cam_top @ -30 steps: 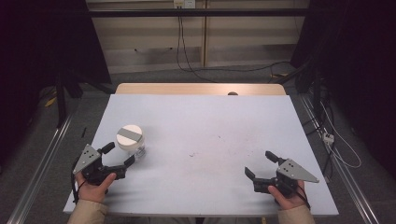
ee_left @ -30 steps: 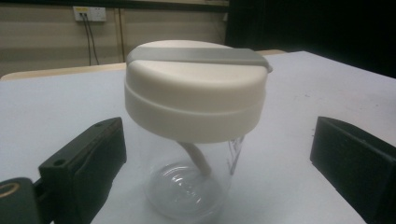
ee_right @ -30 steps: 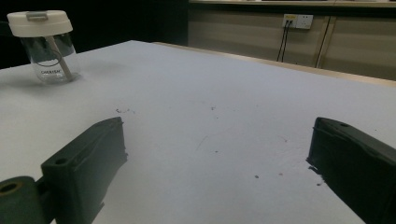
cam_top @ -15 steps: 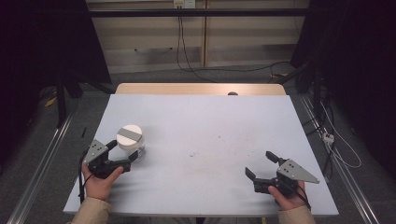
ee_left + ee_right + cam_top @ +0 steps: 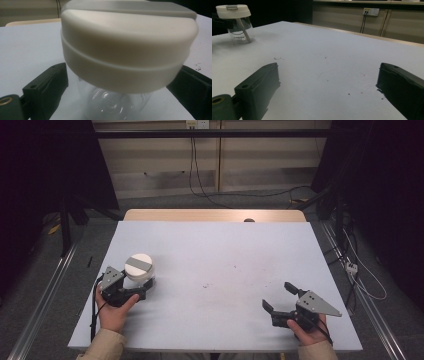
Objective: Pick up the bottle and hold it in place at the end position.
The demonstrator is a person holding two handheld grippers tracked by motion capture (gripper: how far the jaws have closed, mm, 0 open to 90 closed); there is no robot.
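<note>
since the earlier frames the left gripper [image 5: 142, 289] has slid forward and up the table's left side until its jaws stand to either side of the clear jar [image 5: 140, 272]; the right gripper [image 5: 280, 301] has not shifted. from the high view, the jar stands upright near the left edge of the white table [image 5: 220, 255], its white lid [image 5: 139, 265] with a grey band facing up, and the left hand [image 5: 114, 307] is plainly the nearer one (the right sits well apart, near the front right corner).

in the left gripper view the jar [image 5: 112, 102] sits squarely between the two black jaws, its long axis vertical, lid [image 5: 127, 47] overhanging the clear wall. the jaws are spread wide, one to each side; whether either pad already touches the glass is hard to tell this close. closing straight in looks like the coming move.

in the right gripper view its jaws gape wide over bare table [image 5: 332, 55], holding nothing. the jar [image 5: 238, 23] shows far off at upper left, and something pale and slanted, perhaps a stick or scoop, leans inside it.
</note>
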